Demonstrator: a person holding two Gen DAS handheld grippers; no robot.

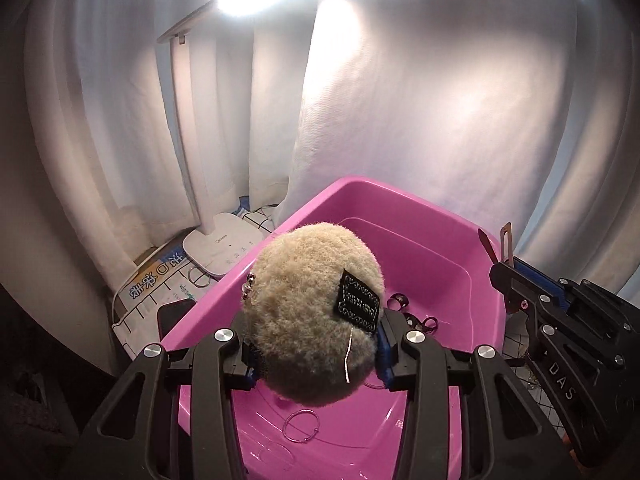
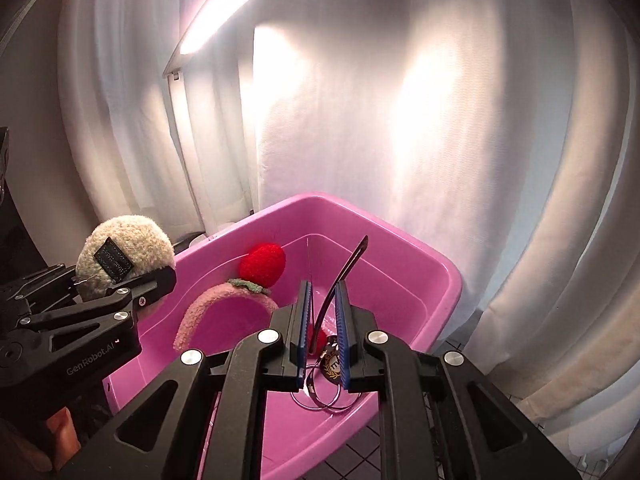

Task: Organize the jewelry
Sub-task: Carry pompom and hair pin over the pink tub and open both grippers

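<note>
A pink plastic bin (image 1: 436, 216) (image 2: 436, 264) sits in front of both grippers. My left gripper (image 1: 316, 354) is shut on a beige fluffy pom-pom (image 1: 312, 312) with a black label, held over the bin's near left side; it also shows in the right wrist view (image 2: 128, 248). My right gripper (image 2: 323, 296) is shut on a dark, thin hair clip (image 2: 344, 276) that sticks up between its blue pads, over the bin. Inside the bin lie a pink fuzzy headband with a red pom-pom (image 2: 262, 264), silver hoop rings (image 1: 300, 426) (image 2: 320, 398) and small dark trinkets (image 1: 416, 320).
A white desk lamp (image 1: 218, 248) stands left of the bin, its lit bar overhead. A hoop (image 1: 199, 278) lies by the lamp base on a checked cloth with printed paper. White curtains hang close behind.
</note>
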